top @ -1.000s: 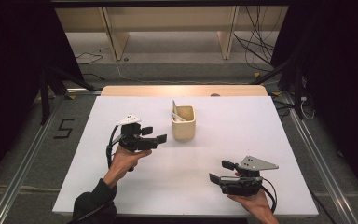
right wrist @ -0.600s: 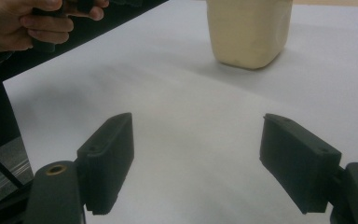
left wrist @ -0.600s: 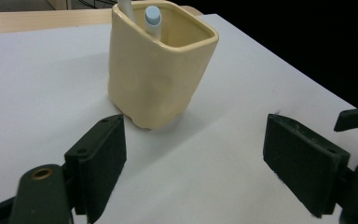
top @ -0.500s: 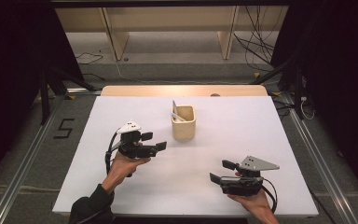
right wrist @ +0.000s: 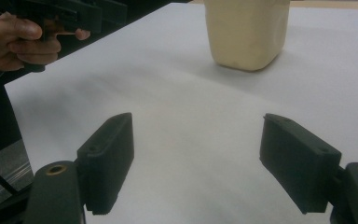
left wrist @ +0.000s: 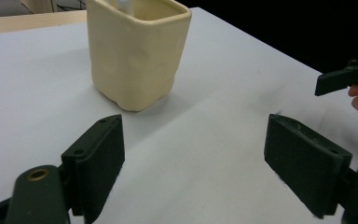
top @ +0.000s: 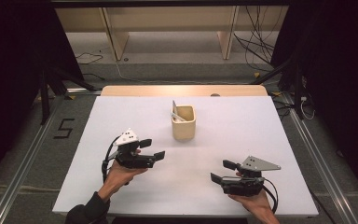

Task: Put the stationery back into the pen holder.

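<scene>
A cream square cup [top: 183,122] stands upright near the middle of the white table [top: 242,126], with a pale flat utensil [top: 175,112] leaning inside it. My left gripper [top: 153,149] is held open a little above the table, left of and nearer than the cup, pointing right. Its own view has the cup [left wrist: 135,49] just ahead of its wide-apart jaws, and nothing between them. My right gripper [top: 223,171] hovers open near the front right, pointing left, with the cup [right wrist: 246,31] farther off ahead.
A light wooden strip [top: 182,90] runs along the table's far edge. Beyond it stand wooden shelf legs [top: 114,37] and loose cables [top: 261,42] on the floor. Metal rails flank the table. The table's front edge lies close behind both hands.
My left gripper has drawn back toward the front of the table, away from the cup, staying open. The right gripper has barely moved.
</scene>
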`<action>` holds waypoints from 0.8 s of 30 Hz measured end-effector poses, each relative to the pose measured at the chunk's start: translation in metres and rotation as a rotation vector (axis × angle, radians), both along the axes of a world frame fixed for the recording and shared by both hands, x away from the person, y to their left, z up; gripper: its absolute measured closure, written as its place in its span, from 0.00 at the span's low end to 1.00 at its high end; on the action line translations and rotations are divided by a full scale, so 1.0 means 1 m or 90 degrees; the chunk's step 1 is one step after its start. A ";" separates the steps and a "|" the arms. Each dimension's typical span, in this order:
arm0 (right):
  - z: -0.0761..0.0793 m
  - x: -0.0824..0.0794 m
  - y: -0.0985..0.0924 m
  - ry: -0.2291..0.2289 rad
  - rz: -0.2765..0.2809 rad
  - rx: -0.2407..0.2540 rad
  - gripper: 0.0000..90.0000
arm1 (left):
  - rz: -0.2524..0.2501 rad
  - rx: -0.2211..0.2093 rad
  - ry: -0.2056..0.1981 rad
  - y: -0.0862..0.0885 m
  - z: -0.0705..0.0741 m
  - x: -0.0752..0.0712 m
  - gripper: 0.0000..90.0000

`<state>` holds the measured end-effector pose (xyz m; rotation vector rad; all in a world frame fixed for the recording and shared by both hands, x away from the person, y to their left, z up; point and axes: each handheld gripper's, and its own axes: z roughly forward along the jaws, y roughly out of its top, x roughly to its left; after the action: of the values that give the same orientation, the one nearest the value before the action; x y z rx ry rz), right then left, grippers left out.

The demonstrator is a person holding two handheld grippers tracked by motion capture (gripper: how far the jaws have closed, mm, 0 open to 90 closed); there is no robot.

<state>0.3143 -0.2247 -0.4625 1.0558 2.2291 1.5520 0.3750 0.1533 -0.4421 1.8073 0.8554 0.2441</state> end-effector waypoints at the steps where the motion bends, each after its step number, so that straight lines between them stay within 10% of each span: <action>1: 0.000 0.000 0.000 -0.002 0.000 0.000 0.30 | -0.003 0.002 -0.002 0.000 -0.001 -0.001 0.22; 24: -0.001 -0.005 0.001 -0.005 -0.003 -0.005 0.29 | -0.006 -0.005 -0.016 0.009 -0.026 -0.030 0.20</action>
<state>0.3090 -0.2241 -0.4635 1.0507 2.2238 1.5416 0.3454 0.1621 -0.4682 1.7972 0.8288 0.2566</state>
